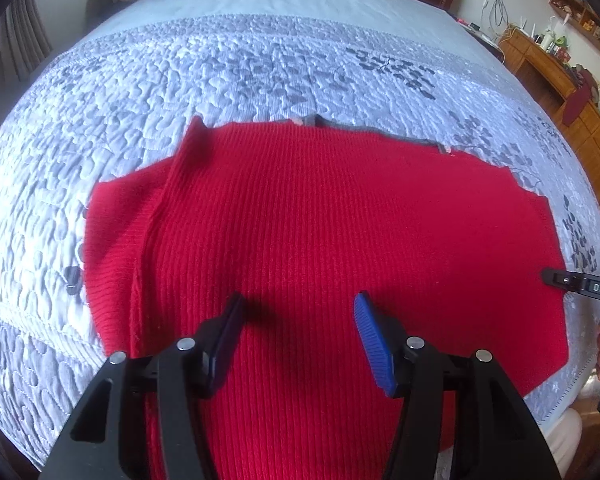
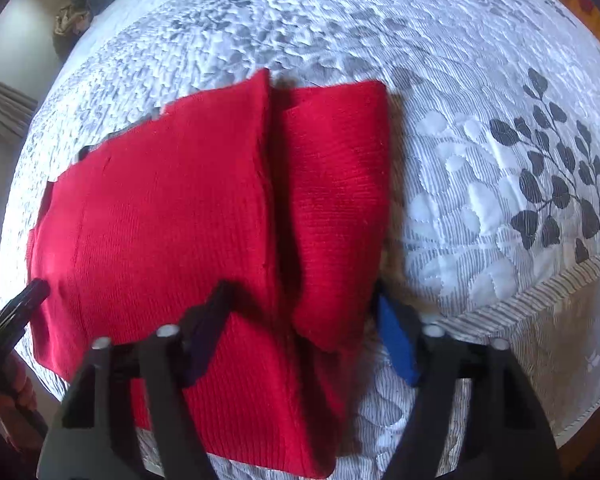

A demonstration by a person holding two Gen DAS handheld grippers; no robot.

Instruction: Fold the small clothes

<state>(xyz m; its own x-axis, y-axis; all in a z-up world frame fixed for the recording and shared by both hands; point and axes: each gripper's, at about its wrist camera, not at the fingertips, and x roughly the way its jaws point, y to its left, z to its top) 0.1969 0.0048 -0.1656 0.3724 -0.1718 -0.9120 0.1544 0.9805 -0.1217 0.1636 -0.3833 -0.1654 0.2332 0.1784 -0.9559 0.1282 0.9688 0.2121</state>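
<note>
Hovering over the red ribbed knit sweater [image 1: 320,220] spread flat on the quilted grey-patterned bed [image 1: 180,72], both the left tool [image 1: 296,336] and right tool [image 2: 300,332] gape empty, seemingly poised to pinch its near hem for folding.

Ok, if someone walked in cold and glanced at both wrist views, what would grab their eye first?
The bright red ribbed knit sweater, lying partly folded on the pale quilted bedspread with grey leaf print, dominates both views. Next, the black left gripper, blue-padded jaws apart above the sweater's near middle, and the right gripper hanging over its folded sleeve edge.
</note>
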